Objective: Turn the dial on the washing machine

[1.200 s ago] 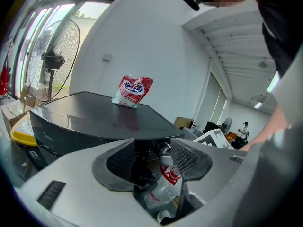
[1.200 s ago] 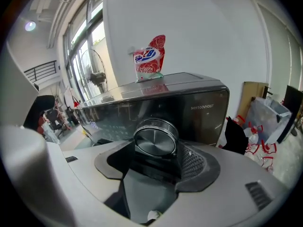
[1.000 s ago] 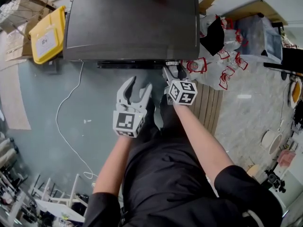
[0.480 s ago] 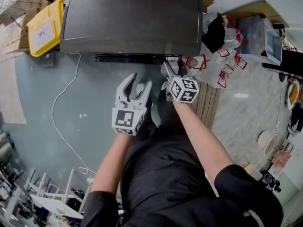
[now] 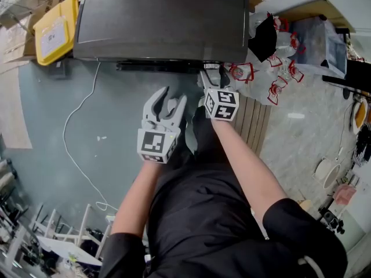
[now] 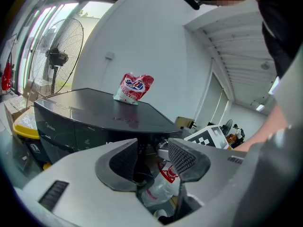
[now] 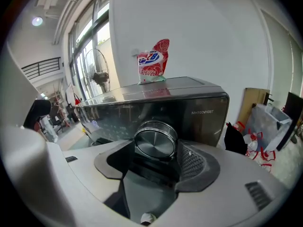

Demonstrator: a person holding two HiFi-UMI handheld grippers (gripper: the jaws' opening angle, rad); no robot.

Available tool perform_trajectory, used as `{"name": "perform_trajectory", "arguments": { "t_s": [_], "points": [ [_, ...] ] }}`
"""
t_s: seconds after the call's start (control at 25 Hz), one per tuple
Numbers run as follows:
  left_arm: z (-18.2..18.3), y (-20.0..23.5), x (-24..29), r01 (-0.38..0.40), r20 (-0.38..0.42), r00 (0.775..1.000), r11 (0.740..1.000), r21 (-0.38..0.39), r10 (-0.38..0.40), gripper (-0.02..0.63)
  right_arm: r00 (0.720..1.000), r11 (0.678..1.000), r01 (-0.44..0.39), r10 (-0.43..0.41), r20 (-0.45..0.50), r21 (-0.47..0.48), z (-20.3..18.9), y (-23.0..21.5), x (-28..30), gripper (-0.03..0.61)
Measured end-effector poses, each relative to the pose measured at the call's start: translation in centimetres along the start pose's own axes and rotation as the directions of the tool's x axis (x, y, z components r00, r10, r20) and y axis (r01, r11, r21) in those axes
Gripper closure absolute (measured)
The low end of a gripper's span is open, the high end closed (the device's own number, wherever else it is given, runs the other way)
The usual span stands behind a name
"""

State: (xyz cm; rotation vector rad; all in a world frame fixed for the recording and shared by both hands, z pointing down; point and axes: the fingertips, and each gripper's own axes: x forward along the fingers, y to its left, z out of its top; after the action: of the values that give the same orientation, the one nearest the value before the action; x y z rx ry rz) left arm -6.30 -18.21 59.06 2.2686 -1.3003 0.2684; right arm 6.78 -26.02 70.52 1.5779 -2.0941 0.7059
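Observation:
The dark washing machine (image 5: 162,22) stands at the top of the head view. Its round metal dial (image 7: 155,140) sits on the front panel, between the pads of my right gripper (image 5: 212,81), which is shut on it. My left gripper (image 5: 165,104) hangs in the air a little below and left of the machine's front edge. In the left gripper view the left gripper (image 6: 154,157) has its jaws apart and closing, with nothing between them. The dial itself is hidden under the right gripper in the head view.
A red-and-white detergent bag (image 7: 154,60) stands on the machine's lid. A yellow bin (image 5: 55,32) is to the machine's left, and a white cable (image 5: 72,149) trails over the floor. Plastic bags with red print (image 5: 272,80) and a slatted board (image 5: 252,126) lie to the right.
The right gripper's marker cube has rolled while staying at the dial. The left gripper has barely moved and its jaws have narrowed a little.

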Motion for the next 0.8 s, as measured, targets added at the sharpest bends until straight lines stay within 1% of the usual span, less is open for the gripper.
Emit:
{"name": "perform_trajectory", "arguments": {
  "t_s": [0.16,0.44,0.64,0.8],
  "points": [
    [0.0,0.1,-0.2,-0.004,0.009,1.0,1.0,0.0,0.004,0.439,1.0,1.0,0.006,-0.006,0.01,0.006,0.2,0.0,0.1,0.316],
    [-0.9,-0.1,-0.9,-0.015,0.003,1.0,0.999,-0.045,0.015,0.44,0.998,0.989,-0.053,0.047,0.043,0.141,-0.1,-0.2,0.0,0.316],
    [-1.1,0.3,-1.1,-0.023,0.007,1.0,0.998,-0.052,0.023,0.44,0.994,0.965,-0.088,0.07,0.079,0.247,-0.1,-0.2,0.0,0.316],
    [-1.1,0.5,-1.2,-0.031,0.011,0.999,0.998,-0.048,0.032,0.44,0.992,0.952,-0.101,0.076,0.097,0.288,-0.1,-0.2,-0.1,0.316]
  ]
}}
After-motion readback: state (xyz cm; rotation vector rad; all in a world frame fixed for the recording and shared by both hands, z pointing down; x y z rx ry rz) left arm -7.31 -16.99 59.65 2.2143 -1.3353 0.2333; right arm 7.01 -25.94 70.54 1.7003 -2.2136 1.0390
